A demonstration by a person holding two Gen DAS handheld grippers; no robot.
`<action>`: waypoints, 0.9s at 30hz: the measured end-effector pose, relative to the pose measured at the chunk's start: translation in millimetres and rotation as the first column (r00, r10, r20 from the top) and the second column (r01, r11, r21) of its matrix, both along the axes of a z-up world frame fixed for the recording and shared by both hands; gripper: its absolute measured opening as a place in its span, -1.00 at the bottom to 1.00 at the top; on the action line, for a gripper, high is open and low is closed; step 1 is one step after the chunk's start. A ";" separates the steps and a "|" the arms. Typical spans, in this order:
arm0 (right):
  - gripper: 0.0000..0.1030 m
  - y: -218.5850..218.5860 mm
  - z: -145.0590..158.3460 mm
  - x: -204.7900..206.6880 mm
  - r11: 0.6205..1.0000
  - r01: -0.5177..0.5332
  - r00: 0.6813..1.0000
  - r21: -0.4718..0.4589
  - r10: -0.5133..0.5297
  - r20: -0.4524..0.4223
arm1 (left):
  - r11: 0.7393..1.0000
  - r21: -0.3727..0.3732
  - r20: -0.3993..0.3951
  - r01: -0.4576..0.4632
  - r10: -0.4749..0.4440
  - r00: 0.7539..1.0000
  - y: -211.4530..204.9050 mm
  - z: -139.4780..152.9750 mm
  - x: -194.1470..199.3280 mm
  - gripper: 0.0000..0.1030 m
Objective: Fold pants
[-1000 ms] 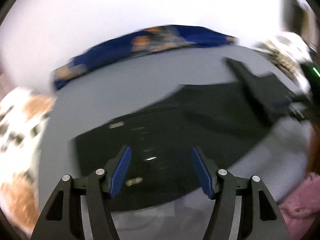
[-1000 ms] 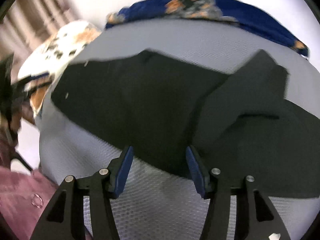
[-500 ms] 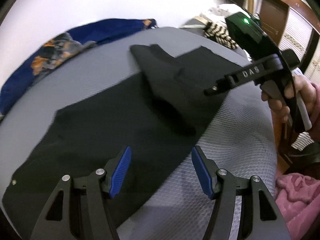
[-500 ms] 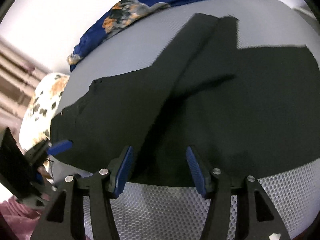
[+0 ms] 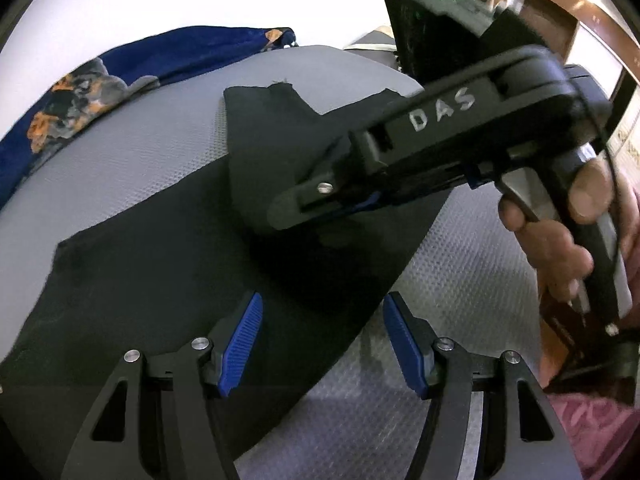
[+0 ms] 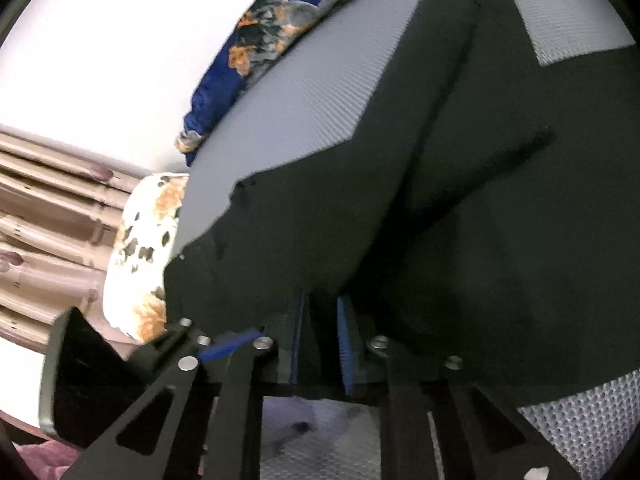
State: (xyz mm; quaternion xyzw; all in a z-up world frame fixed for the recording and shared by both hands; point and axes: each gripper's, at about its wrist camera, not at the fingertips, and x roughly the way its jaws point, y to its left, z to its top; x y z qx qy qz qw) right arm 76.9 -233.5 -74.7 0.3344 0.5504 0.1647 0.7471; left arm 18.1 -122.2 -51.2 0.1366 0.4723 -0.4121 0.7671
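Note:
Black pants [image 5: 152, 272] lie spread on the grey mesh-covered bed [image 5: 132, 160], one leg folded over the other. My left gripper [image 5: 322, 344] is open and empty, hovering just above the near edge of the pants. My right gripper [image 5: 360, 204] shows in the left wrist view, its jaws closed on a fold of the black pants and lifting it. In the right wrist view the right gripper [image 6: 320, 344] has its blue pads close together with the pants [image 6: 460, 200] between them. The left gripper's fingers [image 6: 228, 346] show at the lower left there.
A blue patterned cloth [image 5: 80, 92] lies along the far edge of the bed. A white and orange spotted pillow [image 6: 144, 256] sits at the bed's end. Pink fabric [image 5: 592, 440] is at the lower right. A white wall is behind.
My right gripper has moved in over the pants and closed on a fold of them. My left gripper has stayed open and moved closer to the right gripper.

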 end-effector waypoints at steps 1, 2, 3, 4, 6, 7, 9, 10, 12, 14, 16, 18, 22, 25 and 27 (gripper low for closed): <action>-0.72 1.2 2.1 2.0 1.000 -0.010 1.000 0.011 0.010 0.005 | 1.000 0.008 -0.006 -0.004 0.004 1.000 -5.3 -3.1 2.4 0.23; -0.72 1.7 3.0 3.5 1.000 -0.014 1.000 0.007 0.014 0.007 | 1.000 0.017 -0.012 -0.005 0.005 1.000 -8.2 -6.0 3.3 0.17; -0.72 1.6 4.1 5.1 1.000 -0.017 1.000 0.000 0.017 0.012 | 1.000 0.029 -0.018 -0.003 0.003 1.000 -12.7 -9.8 4.8 -0.14; -0.70 -0.2 4.6 6.7 1.000 -0.018 1.000 -0.006 0.018 0.017 | 0.999 0.034 -0.027 0.001 -0.001 1.000 -15.7 -12.8 6.0 -0.41; -0.67 -5.3 3.1 11.5 0.999 -0.007 1.000 -0.035 0.008 0.012 | 0.998 0.066 -0.076 0.008 -0.003 0.997 -21.4 -22.9 10.1 -0.82; -0.66 -10.7 0.8 17.2 0.999 0.003 1.000 -0.049 -0.003 0.008 | 0.998 0.064 -0.090 0.007 -0.001 0.996 -21.9 -25.6 10.9 -0.84; -0.64 -21.4 -2.8 27.4 0.998 0.014 1.000 -0.054 -0.013 0.005 | 0.998 0.055 -0.092 0.009 -0.004 0.996 -21.7 -25.9 10.0 -0.84; -0.63 -29.5 -5.7 36.8 0.997 0.025 1.000 -0.073 -0.024 0.001 | 0.999 0.050 -0.095 0.009 -0.004 0.995 -21.6 -25.4 10.1 -0.84; -0.61 -40.9 -8.8 53.2 0.996 0.035 0.999 -0.081 -0.035 0.006 | 0.999 0.043 -0.102 0.007 -0.002 0.995 -20.8 -24.9 11.4 -0.84; -0.60 -56.6 -13.7 74.9 0.995 0.058 0.998 -0.080 -0.058 0.006 | 0.999 0.036 -0.115 0.000 0.004 0.993 -19.7 -25.5 13.3 -0.84; -0.59 -72.5 -18.8 97.8 0.993 0.096 0.995 -0.067 -0.096 -0.002 | 1.000 0.030 -0.120 -0.004 0.007 0.993 -19.4 -26.0 13.6 -0.84; -0.50 -88.0 -23.4 118.7 0.984 0.130 0.991 -0.125 -0.131 0.003 | 1.000 0.029 -0.121 -0.005 0.008 0.993 -20.4 -27.0 11.9 -0.84; -0.50 -117.8 -38.4 150.4 0.971 0.195 0.980 -0.136 -0.200 -0.022 | 1.000 0.021 -0.138 -0.012 0.014 0.990 -18.6 -27.2 10.2 -0.84; -0.53 -139.8 -46.3 170.7 0.964 0.252 0.967 -0.085 -0.255 -0.021 | 1.000 0.015 -0.160 -0.022 0.024 0.987 -18.1 -29.6 11.9 -0.84; -0.53 -150.3 -49.4 180.2 0.957 0.286 0.957 -0.054 -0.288 -0.024 | 1.000 0.014 -0.170 -0.023 0.025 0.985 -18.4 -31.0 14.2 -0.84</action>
